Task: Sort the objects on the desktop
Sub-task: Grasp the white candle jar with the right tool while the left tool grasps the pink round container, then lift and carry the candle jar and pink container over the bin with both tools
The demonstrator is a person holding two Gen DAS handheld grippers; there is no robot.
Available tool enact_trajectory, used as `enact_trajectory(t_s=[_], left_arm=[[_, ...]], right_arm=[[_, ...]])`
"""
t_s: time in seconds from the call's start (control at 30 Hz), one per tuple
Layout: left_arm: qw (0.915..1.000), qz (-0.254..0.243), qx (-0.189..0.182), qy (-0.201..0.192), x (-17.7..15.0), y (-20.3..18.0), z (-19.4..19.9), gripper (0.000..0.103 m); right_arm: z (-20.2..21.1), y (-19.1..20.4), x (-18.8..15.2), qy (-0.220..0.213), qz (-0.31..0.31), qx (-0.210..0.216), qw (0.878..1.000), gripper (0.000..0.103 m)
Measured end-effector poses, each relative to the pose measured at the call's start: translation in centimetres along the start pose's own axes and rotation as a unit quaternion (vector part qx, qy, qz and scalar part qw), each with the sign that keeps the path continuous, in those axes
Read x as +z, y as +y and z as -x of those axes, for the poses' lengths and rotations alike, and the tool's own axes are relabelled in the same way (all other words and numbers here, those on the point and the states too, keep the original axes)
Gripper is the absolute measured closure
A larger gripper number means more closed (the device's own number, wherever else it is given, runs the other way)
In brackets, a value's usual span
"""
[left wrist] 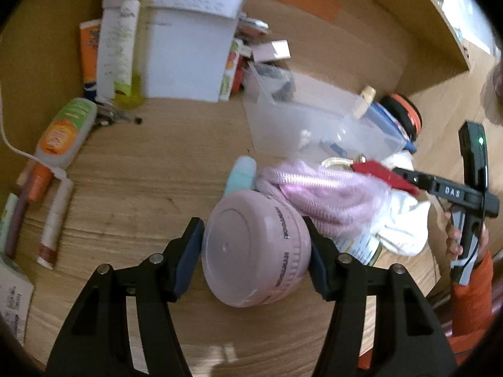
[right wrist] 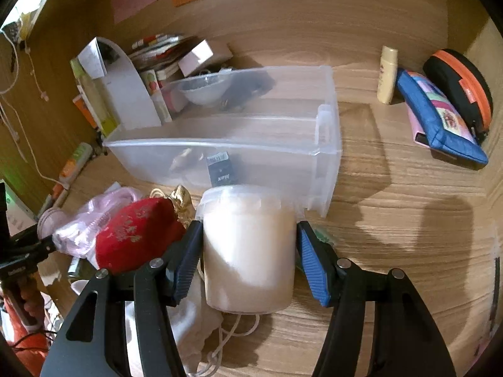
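Left gripper [left wrist: 256,256] clamped on a pink round container [left wrist: 256,251], both pads pressed against its sides, lid face turned toward the camera, long axis running roughly from 7 to 1 o'clock. Sits low over the wooden desk [left wrist: 141,172], at the near edge of a heap of pink knit fabric [left wrist: 323,194].

Right gripper [right wrist: 248,251] closed around a cream-white tub [right wrist: 248,248], left pad flat on the wall, right pad at the wall with contact hard to confirm. Tub upright, lid toward 12 o'clock, long axis straight along the fingers. Red pouch [right wrist: 135,238] pressed against the left finger at 9 o'clock.

Key relation for the coming move: clear plastic bin [right wrist: 327,144] directly ahead of the right gripper at 12 o'clock, its near wall just beyond the tub's lid, open top facing up. From the left gripper, same bin [left wrist: 283,116] at about 1 o'clock, past the fabric heap. Right hand plainly nearer; probably first to drop in. Needs a lift over the near wall, then a short push forward. Blue pencil case [right wrist: 440,122] at 2 o'clock, well apart.
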State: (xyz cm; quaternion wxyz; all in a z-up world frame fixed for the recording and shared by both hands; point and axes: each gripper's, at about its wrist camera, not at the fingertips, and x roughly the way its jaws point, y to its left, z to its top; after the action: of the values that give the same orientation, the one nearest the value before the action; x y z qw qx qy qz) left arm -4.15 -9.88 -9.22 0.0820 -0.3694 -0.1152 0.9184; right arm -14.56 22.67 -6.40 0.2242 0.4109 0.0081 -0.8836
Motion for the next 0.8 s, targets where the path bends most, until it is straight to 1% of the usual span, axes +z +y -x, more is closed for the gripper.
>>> enact_trajectory(t_s=[0.2, 0.43, 0.6, 0.8], left_arm=[[0.9994, 0.002, 0.006, -0.033, 1.5, -0.1, 1.7, 0.043], [0.9983, 0.005, -0.004, -0.058, 3.7, -0.9, 2.6, 0.043], [0.9977, 0.004, -0.012, -0.066, 5.2, -1.5, 2.7, 0.043], [0.9970, 0.000, -0.026, -0.073, 8.1, -2.2, 2.4, 0.043]], right_arm=[[1.7, 0.0, 0.2, -0.026, -0.007, 0.008, 1.000, 0.047], [4.2, 0.1, 0.9, -0.069, -0.015, 0.024, 0.997, 0.047], [6.0, 0.3, 1.8, -0.094, -0.008, 0.030, 0.995, 0.047], [7.7, 0.4, 3.2, -0.120, 0.000, 0.033, 0.992, 0.047]])
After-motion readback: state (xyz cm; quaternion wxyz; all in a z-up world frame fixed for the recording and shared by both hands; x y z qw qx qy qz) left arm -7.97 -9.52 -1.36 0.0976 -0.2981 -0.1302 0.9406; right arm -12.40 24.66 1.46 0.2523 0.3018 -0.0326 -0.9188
